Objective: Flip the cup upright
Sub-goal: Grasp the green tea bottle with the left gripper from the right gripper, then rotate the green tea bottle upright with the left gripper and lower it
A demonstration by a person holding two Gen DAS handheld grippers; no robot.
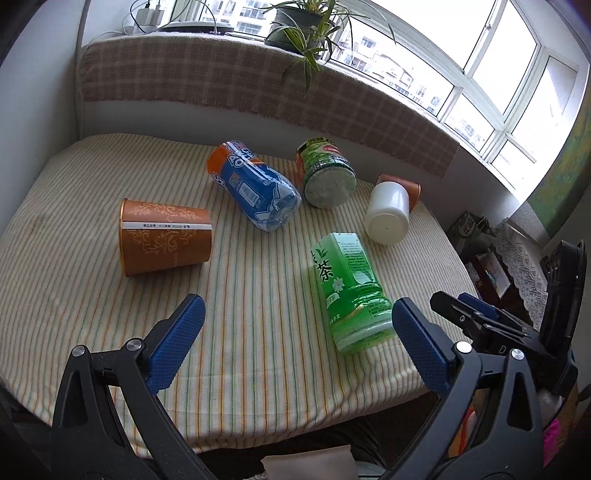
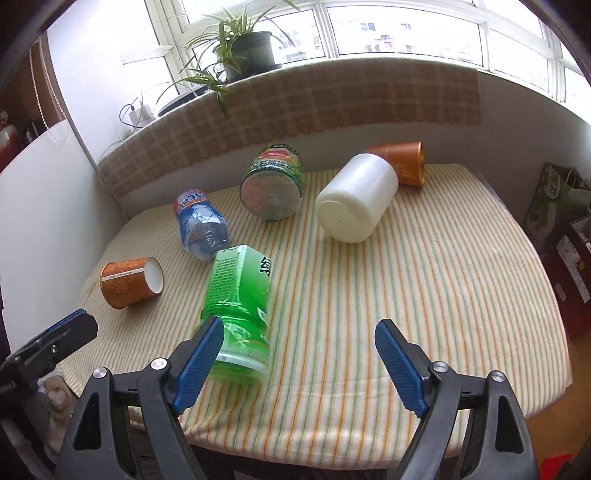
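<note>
An orange paper cup lies on its side at the table's left. A second orange cup lies on its side at the far right, partly hidden behind a white jar. My left gripper hovers open over the near edge, with the near cup ahead to its left. My right gripper is open too, with nothing between its fingers; its left finger overlaps a lying green tea bottle.
A blue-labelled bottle and a green-labelled jar lie on the striped cloth. A plaid-covered sill with a potted plant stands behind. Boxes crowd the floor at right.
</note>
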